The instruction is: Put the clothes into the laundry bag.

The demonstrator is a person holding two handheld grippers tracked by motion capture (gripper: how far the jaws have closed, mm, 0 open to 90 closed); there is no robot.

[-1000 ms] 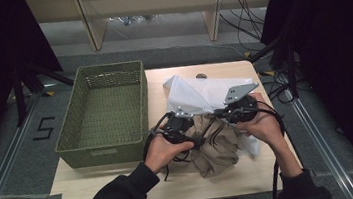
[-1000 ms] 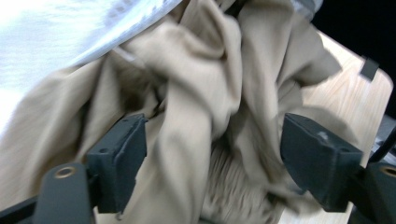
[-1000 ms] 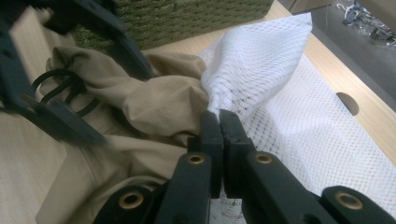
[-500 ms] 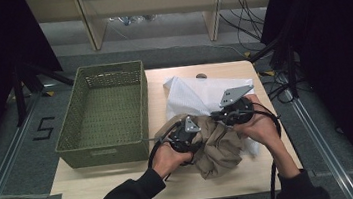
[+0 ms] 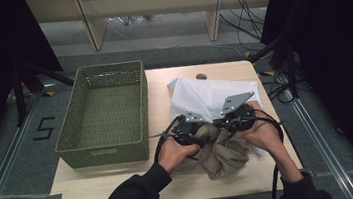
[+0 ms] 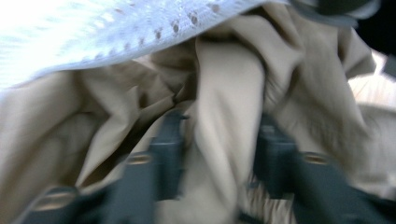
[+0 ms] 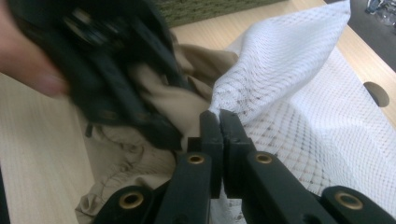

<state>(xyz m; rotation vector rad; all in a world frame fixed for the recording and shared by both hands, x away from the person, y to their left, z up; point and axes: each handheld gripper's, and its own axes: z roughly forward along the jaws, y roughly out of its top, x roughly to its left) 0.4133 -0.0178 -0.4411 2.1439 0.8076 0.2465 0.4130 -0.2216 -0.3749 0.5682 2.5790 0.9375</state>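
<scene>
- The right gripper (image 7: 219, 122) was clamped tight on the edge of the white mesh laundry bag (image 7: 299, 88), at the table's right.
- The left gripper (image 6: 219, 140) had just been opening its jaws, a fold of crumpled beige cloth (image 6: 229, 88) between them.
- The woven green basket (image 5: 105, 112) sat left.

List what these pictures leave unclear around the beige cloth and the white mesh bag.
- High view: the left gripper and right gripper cover the spot where the beige cloth meets the white mesh bag, so how far the cloth is inside stays unclear.
- Left gripper view: motion blur smears the jaws; whether their pads press the cloth fold between them cannot be told.
- Right gripper view: the other gripper blocks part of the cloth.
</scene>
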